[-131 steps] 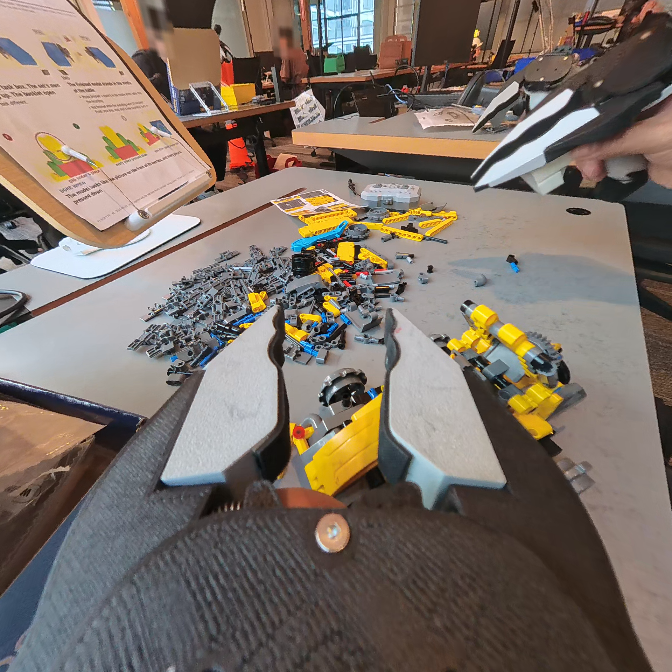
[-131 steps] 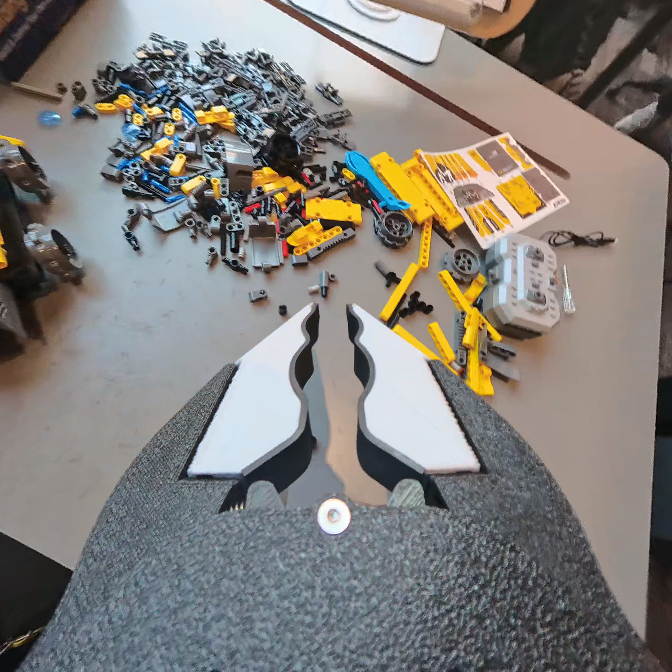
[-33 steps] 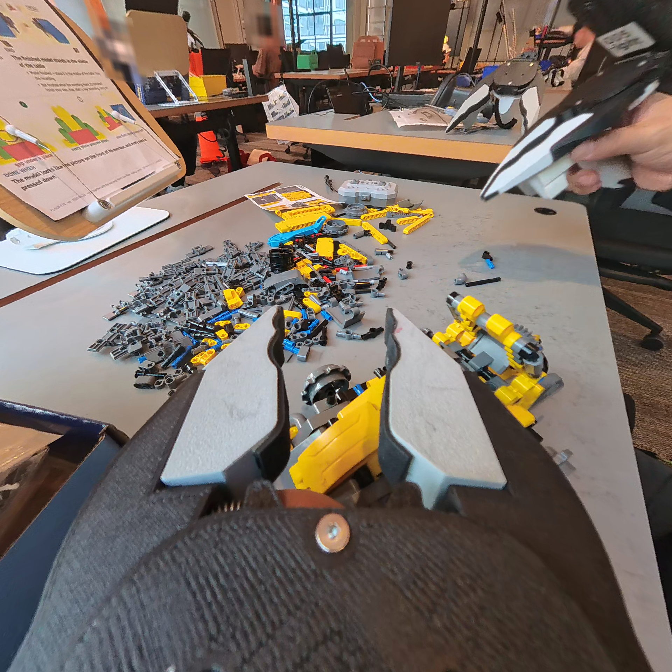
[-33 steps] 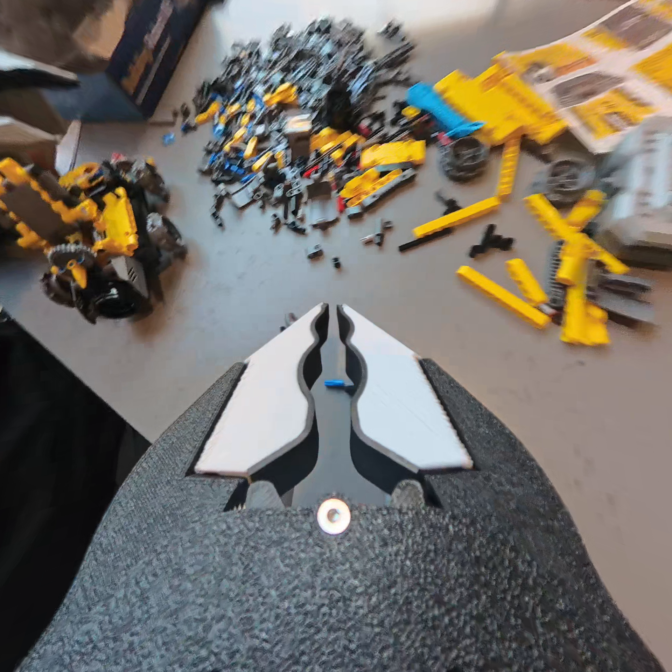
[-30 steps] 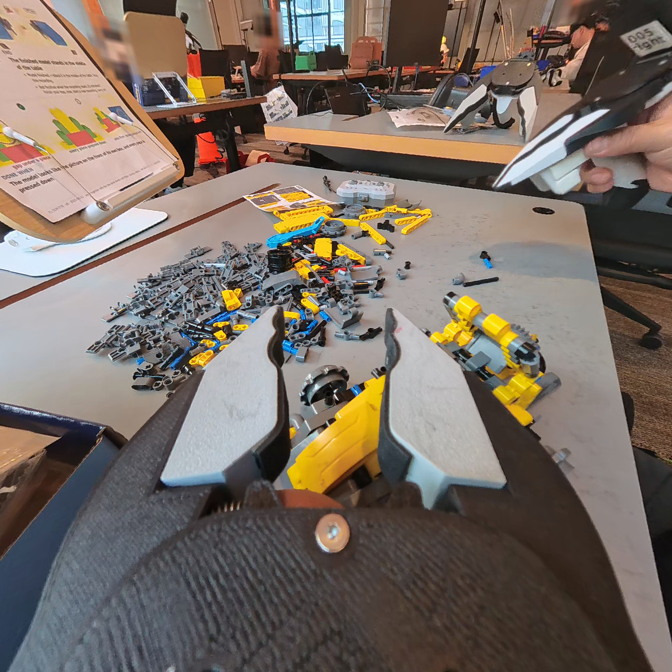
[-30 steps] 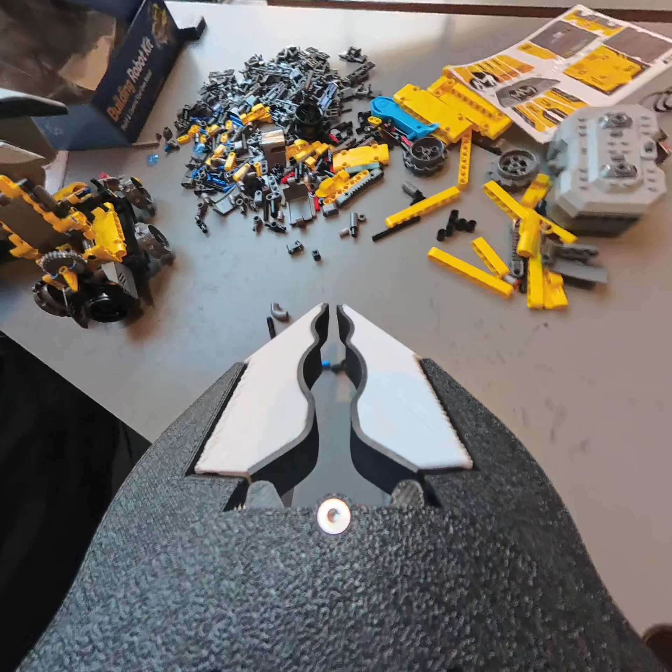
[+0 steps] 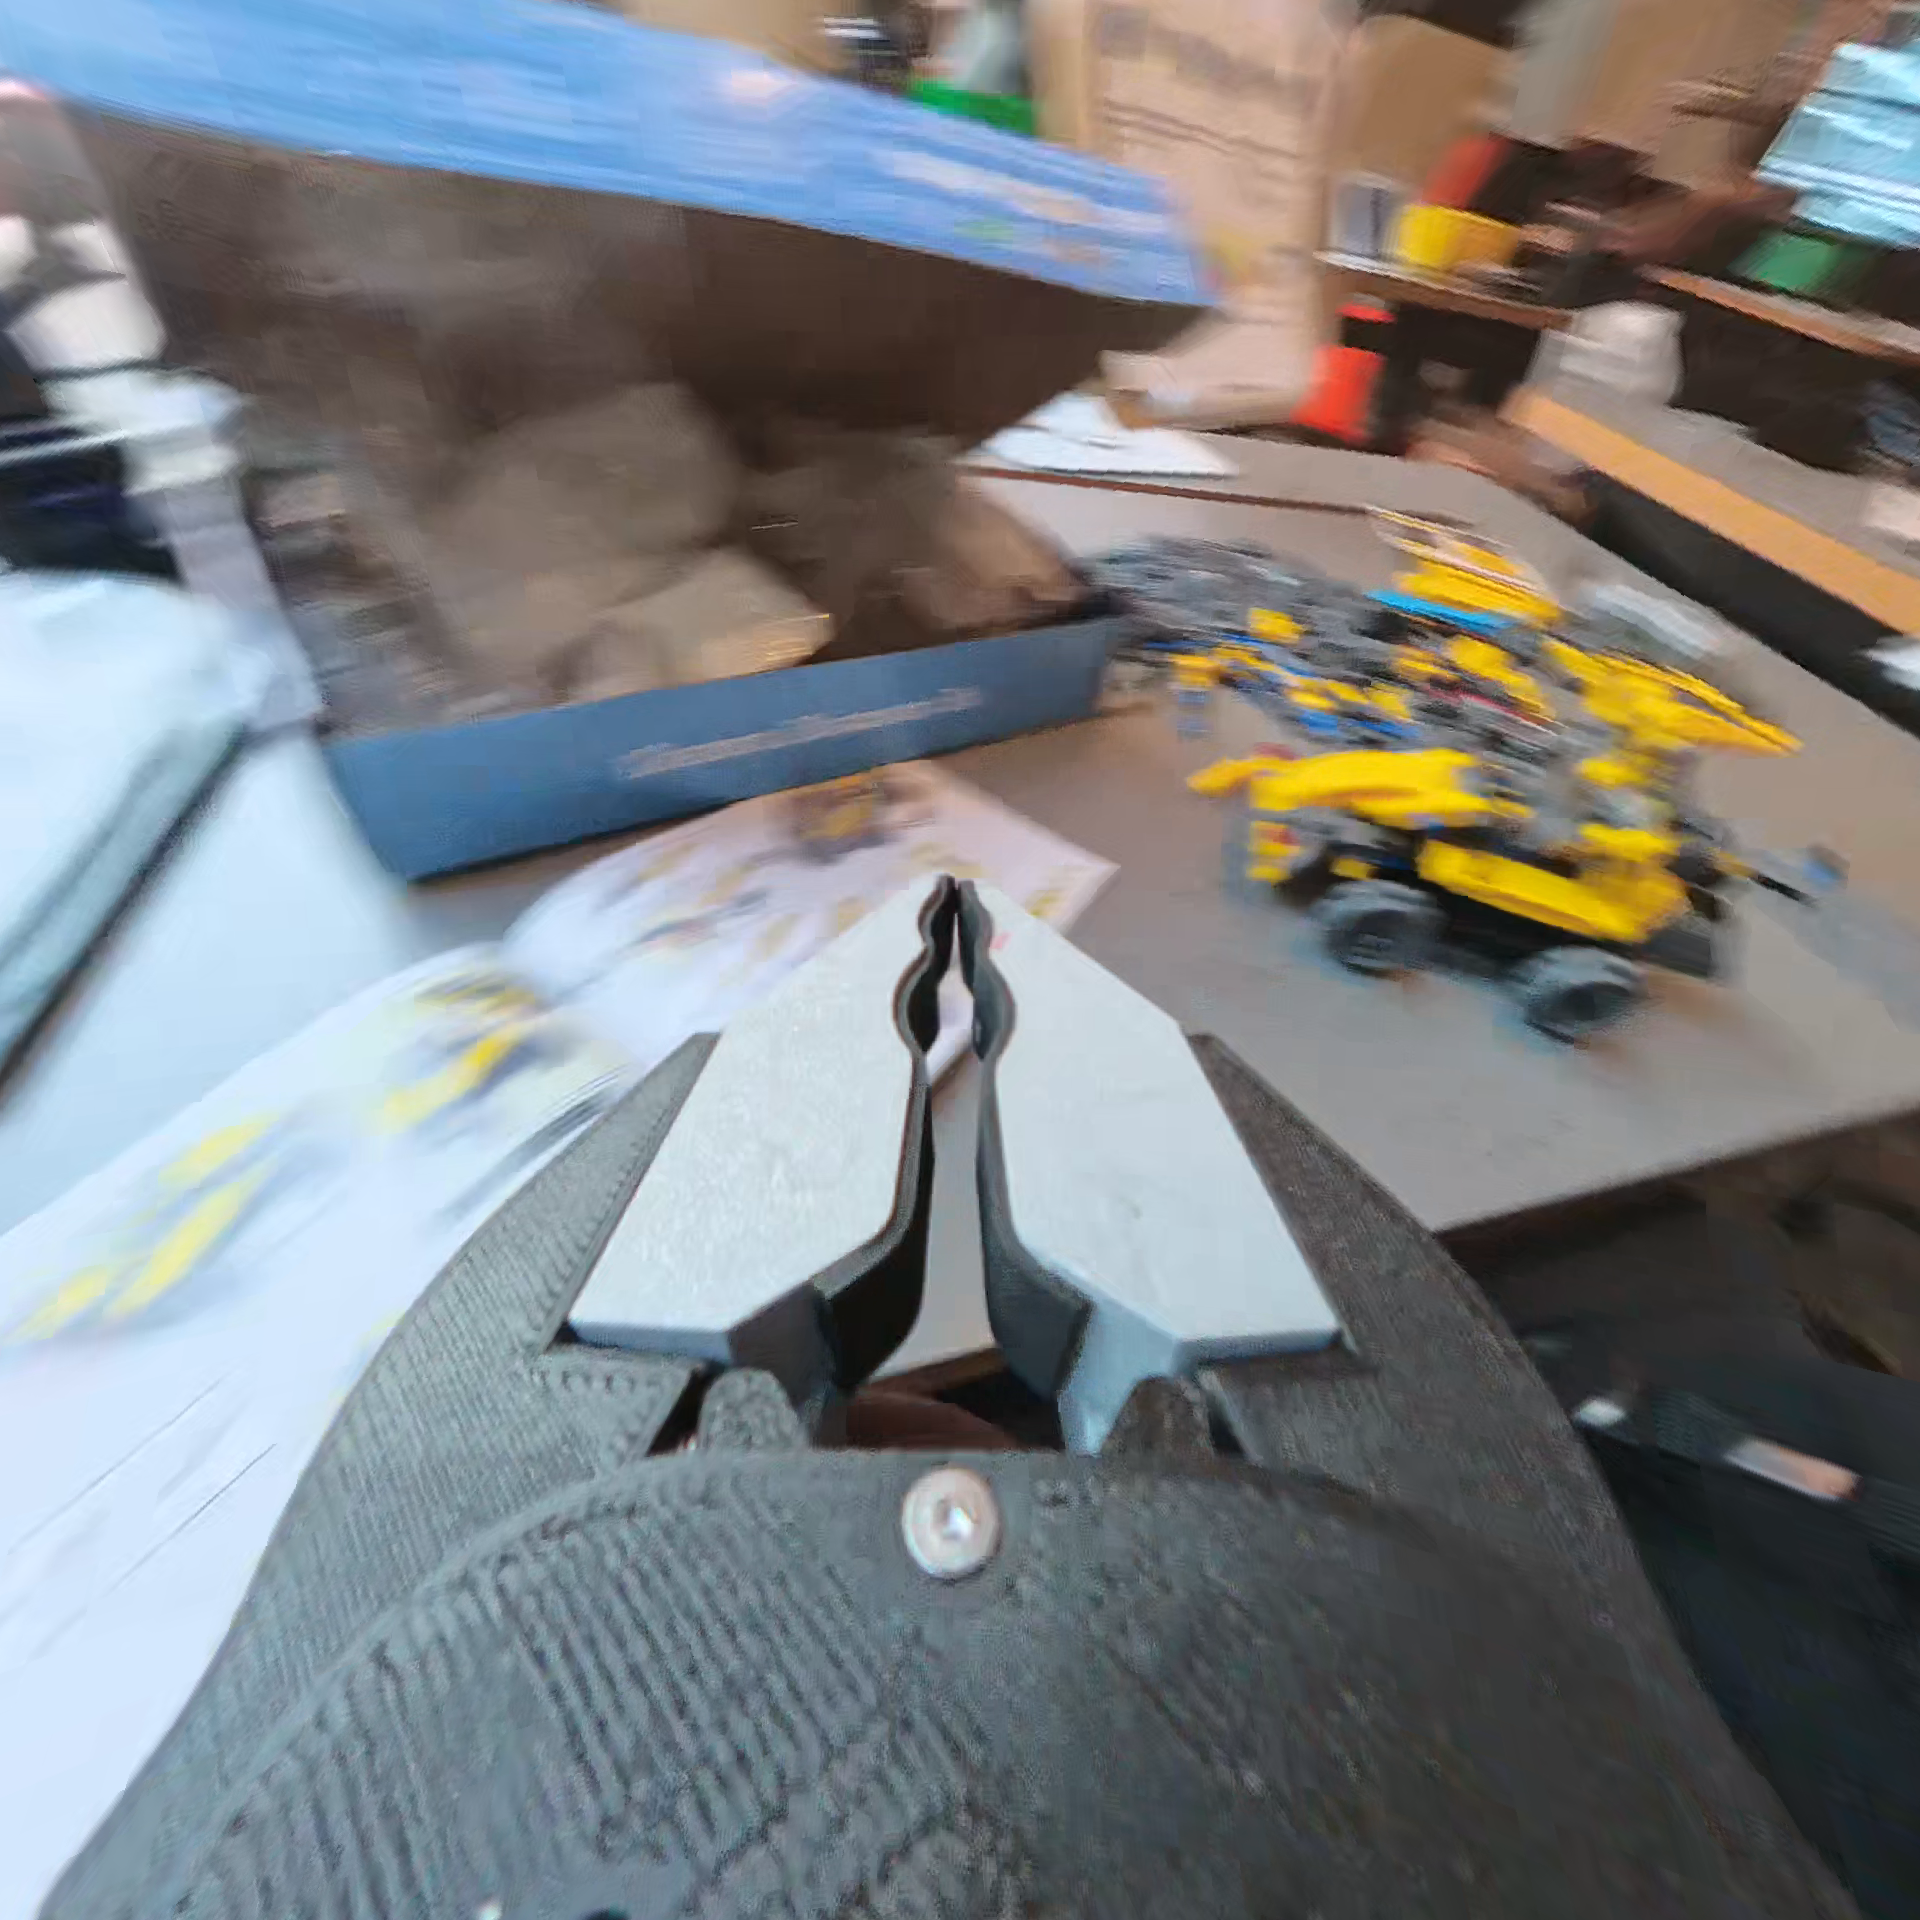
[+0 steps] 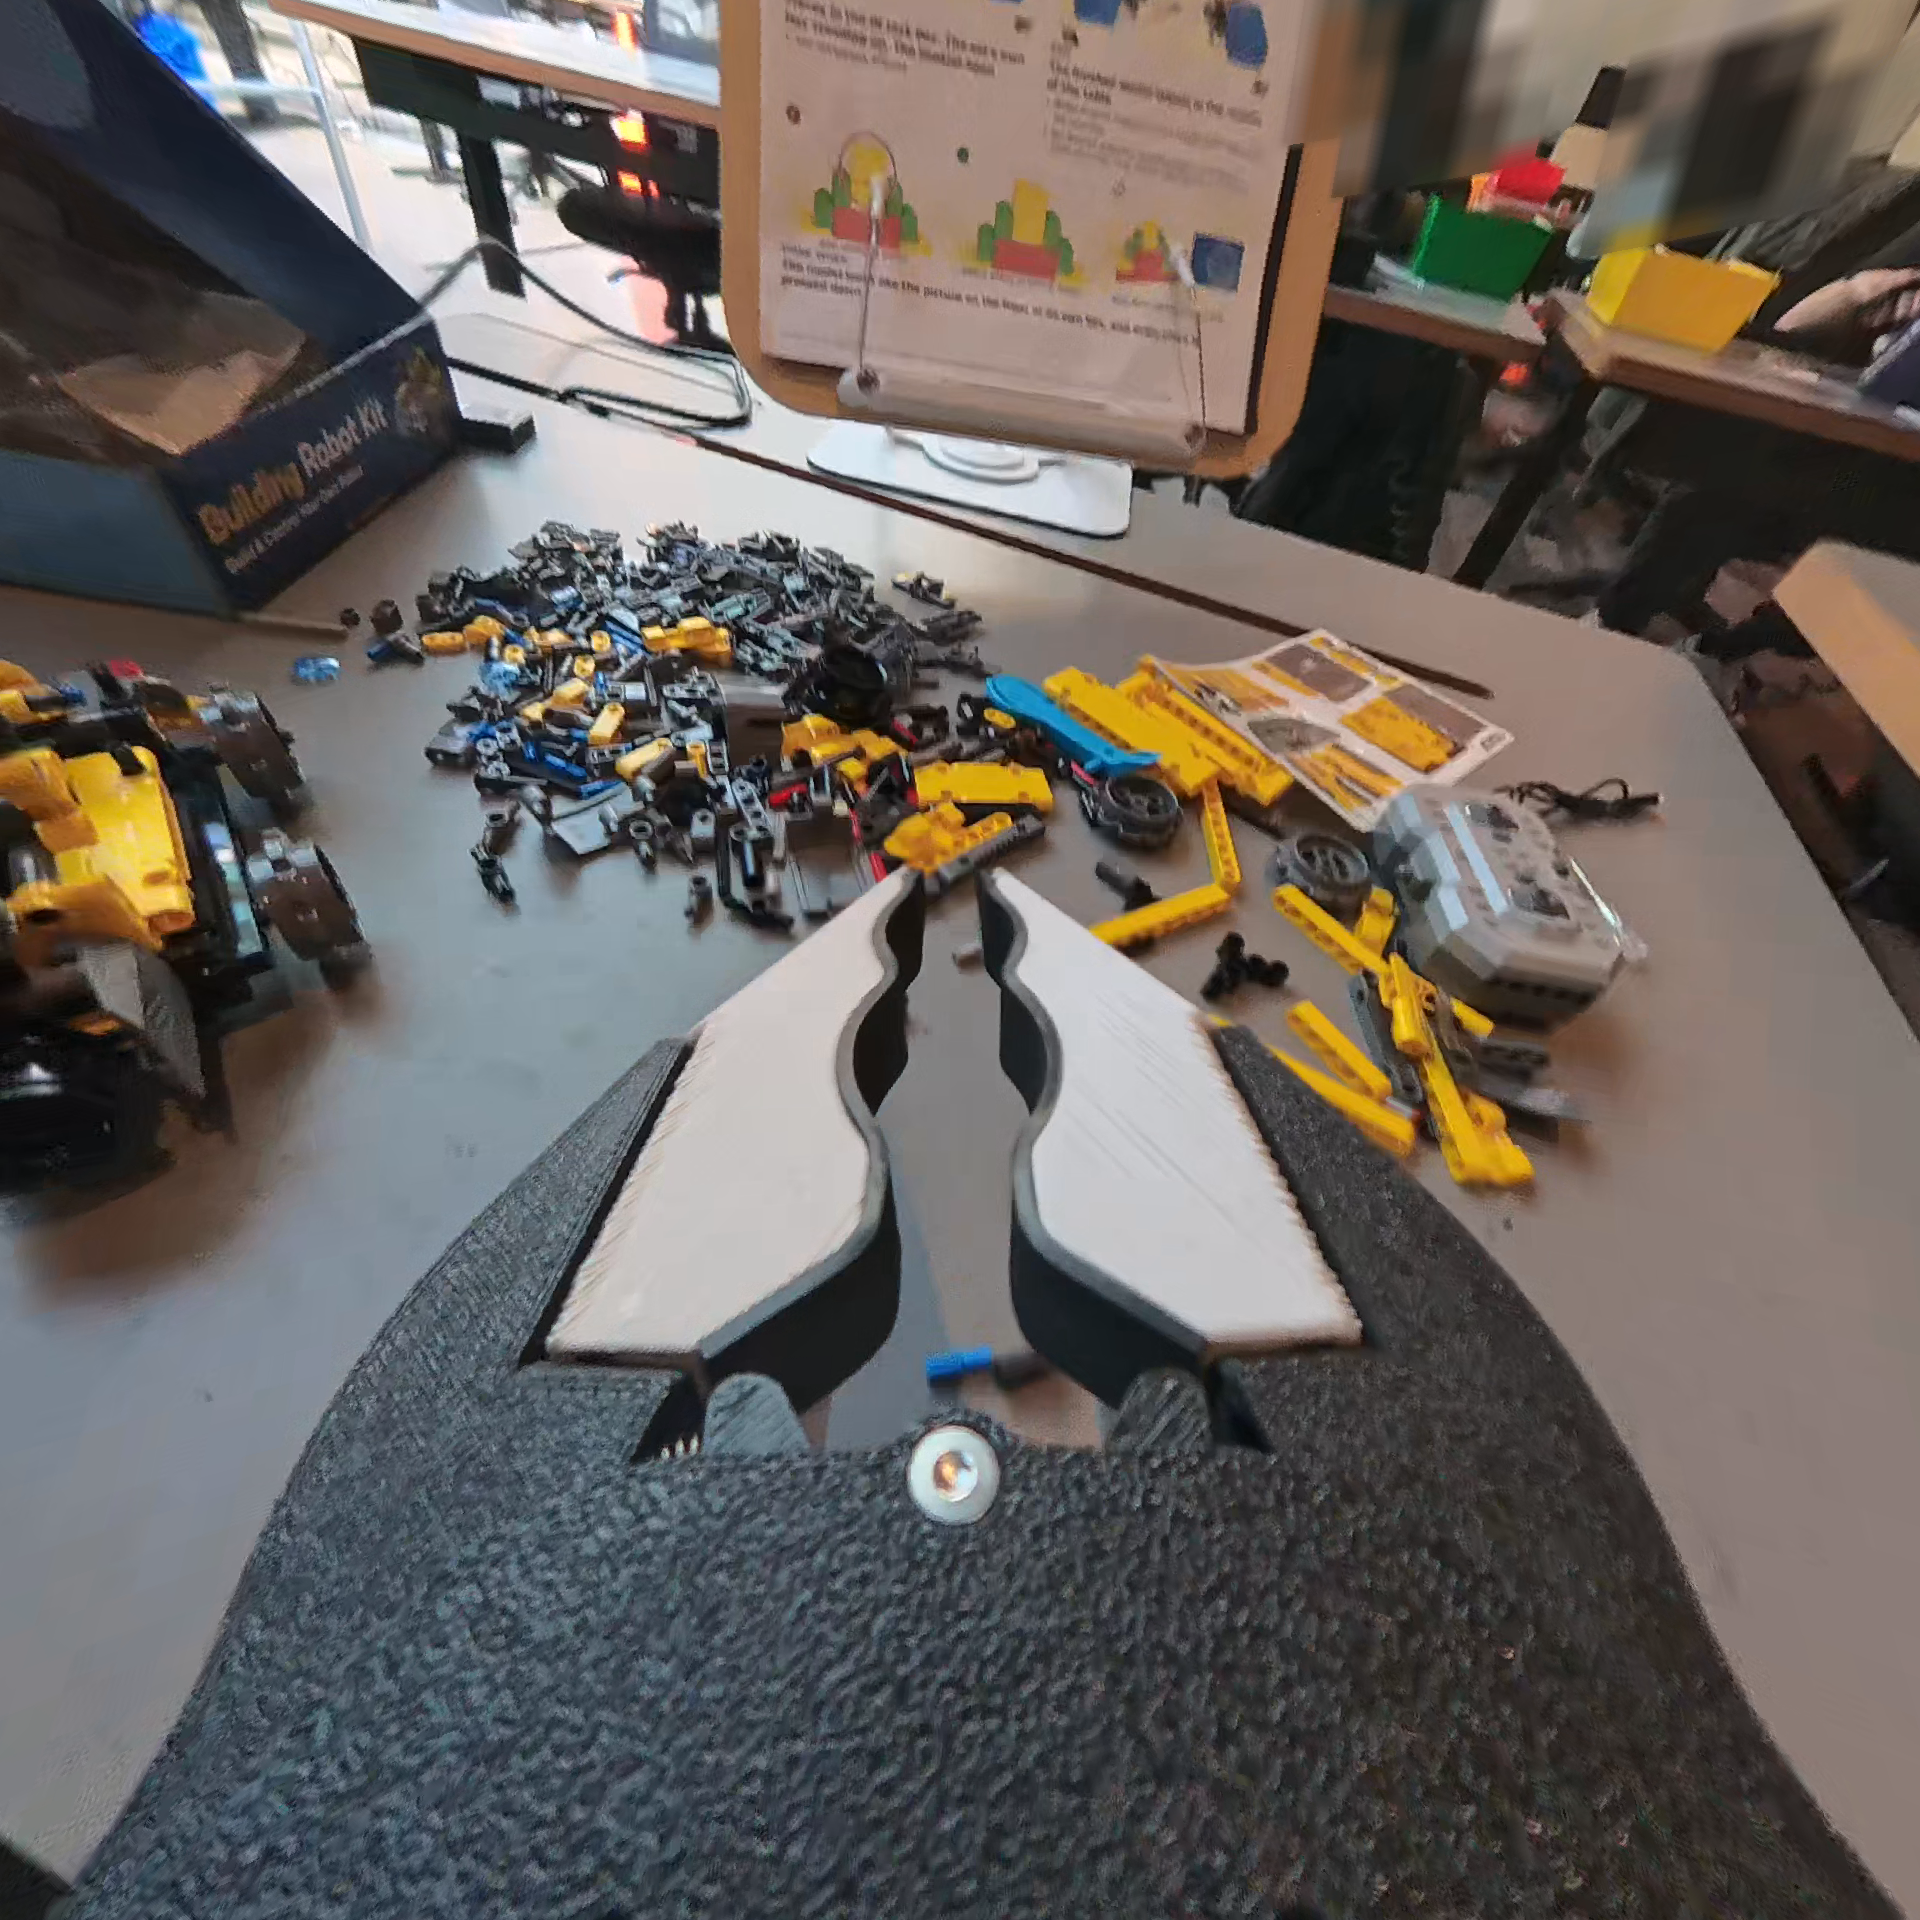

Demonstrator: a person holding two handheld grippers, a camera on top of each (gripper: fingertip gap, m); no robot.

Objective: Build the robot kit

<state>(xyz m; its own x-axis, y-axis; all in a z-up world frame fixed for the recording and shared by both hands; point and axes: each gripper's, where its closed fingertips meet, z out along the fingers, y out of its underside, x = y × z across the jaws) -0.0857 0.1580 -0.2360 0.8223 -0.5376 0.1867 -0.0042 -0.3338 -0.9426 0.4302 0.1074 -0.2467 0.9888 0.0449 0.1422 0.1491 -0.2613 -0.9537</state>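
The left claw [image 7: 956, 904] is pressed together and empty above a booklet [image 7: 790, 904], while the right claw [image 8: 951, 894] is slightly spread above the tabletop [image 8: 520, 1039], near loose bricks [image 8: 727, 727].

A yellow brick vehicle [image 8: 114, 862] stands at nine o'clock; loose bricks [image 8: 717, 717] lie at twelve, a possibly grey controller [image 8: 1507, 914] at two.

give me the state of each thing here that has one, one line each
left tongs: shut, holding nothing, above the instruction pages
right tongs: slightly open, empty
blue pin: loose on the table, apart from the tongs
blue box: lid open
yellow vehicle: partly built, standing on its wheels
brick pile: loose, unsorted
sticker sheet: lying flat
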